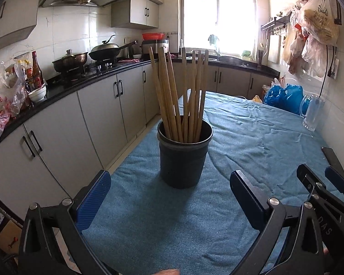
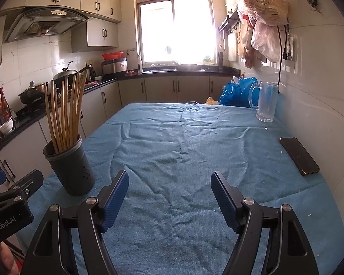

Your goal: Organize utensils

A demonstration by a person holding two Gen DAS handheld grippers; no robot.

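Note:
A dark grey utensil cup [image 1: 183, 158] stands upright on the blue tablecloth [image 1: 252, 137], holding several wooden chopsticks [image 1: 183, 96] that lean apart. My left gripper [image 1: 169, 178] is open and empty, just short of the cup, with the cup centred between its blue pads. The cup also shows in the right wrist view [image 2: 72, 167] at the left, chopsticks [image 2: 65, 112] sticking up. My right gripper [image 2: 169, 183] is open and empty over bare cloth, to the right of the cup. The left gripper's body [image 2: 11, 197] shows at the left edge there.
A black phone [image 2: 299, 155] lies near the right wall. A clear glass mug [image 2: 266, 102] and a blue plastic bag [image 2: 237, 91] stand at the table's far right. Kitchen counter with pots [image 1: 71, 61] runs along the left, beyond the table edge.

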